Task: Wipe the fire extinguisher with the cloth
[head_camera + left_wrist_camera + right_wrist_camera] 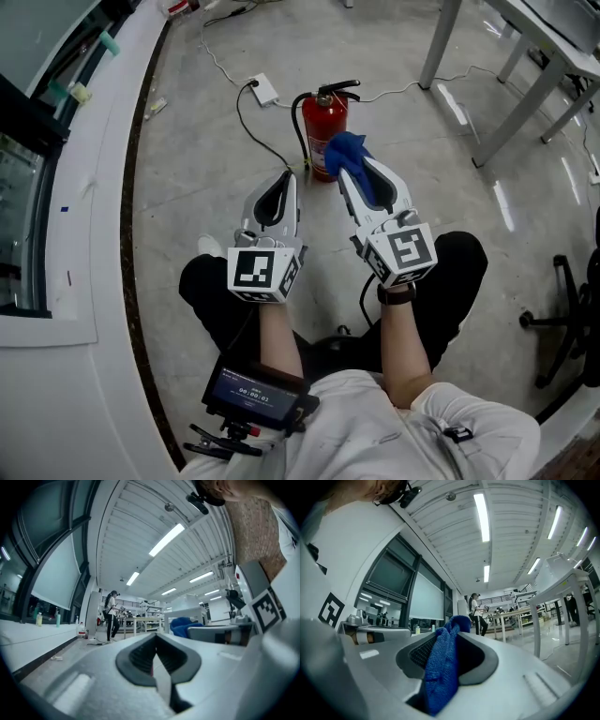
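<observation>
Fingers (pixel 480 660), right gripper (pixel 451 632): on cloth (pixel 440 677) | left gripper (pixel 156 641): together (empty) | extinguisher (pixel 323 127) upright

I'm clamping right gripper (pixel 451 641) on blue cloth (pixel 440 672), jaws pinching it from both sides. Cloth bunching up above jaw tips and hanging down toward camera. My left gripper (pixel 375 632) showing at left edge. Person (pixel 476 613) standing far off beside tables (pixel 518 616). White table leg (pixel 576 620) rising near right. Ceiling light strips (pixel 482 513) glowing overhead.
</observation>
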Demonstrator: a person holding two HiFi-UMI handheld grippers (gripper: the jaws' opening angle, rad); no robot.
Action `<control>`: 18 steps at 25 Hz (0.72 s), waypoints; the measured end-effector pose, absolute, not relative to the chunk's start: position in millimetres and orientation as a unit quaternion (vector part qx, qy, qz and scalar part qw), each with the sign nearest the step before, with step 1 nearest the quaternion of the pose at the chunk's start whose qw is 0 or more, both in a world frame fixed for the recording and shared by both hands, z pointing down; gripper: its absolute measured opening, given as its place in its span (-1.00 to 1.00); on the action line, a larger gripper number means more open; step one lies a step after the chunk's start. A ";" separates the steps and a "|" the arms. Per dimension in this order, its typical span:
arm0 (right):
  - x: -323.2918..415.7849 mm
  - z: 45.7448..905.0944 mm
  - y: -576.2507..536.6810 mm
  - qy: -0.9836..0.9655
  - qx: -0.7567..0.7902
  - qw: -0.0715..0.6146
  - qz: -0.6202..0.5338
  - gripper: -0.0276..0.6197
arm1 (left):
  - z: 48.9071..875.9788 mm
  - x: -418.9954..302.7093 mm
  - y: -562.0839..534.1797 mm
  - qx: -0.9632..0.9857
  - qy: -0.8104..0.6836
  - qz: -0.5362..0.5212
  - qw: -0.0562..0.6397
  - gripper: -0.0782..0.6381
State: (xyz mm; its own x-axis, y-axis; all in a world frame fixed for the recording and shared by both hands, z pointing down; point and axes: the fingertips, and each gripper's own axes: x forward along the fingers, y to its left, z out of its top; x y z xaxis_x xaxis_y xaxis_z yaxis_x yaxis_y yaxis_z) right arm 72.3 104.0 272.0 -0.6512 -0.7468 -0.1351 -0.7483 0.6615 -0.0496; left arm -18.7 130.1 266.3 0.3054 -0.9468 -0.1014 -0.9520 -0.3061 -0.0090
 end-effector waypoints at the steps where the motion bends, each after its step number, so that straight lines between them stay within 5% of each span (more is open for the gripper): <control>1: 69.0 271.3 95.3 0.905 -0.418 0.073 0.005 -0.53 | 263.2 -24.5 121.6 -0.810 0.584 0.038 0.037 -0.78; 13: 35.8 254.4 4.3 0.864 -0.500 0.049 0.020 -0.53 | 231.0 -82.3 29.2 -0.844 0.531 0.044 0.064 -0.78; 18: 24.0 307.4 -29.2 0.854 -0.520 -0.027 -0.007 -0.53 | 244.5 -81.0 2.0 -0.854 0.515 0.058 0.045 -0.78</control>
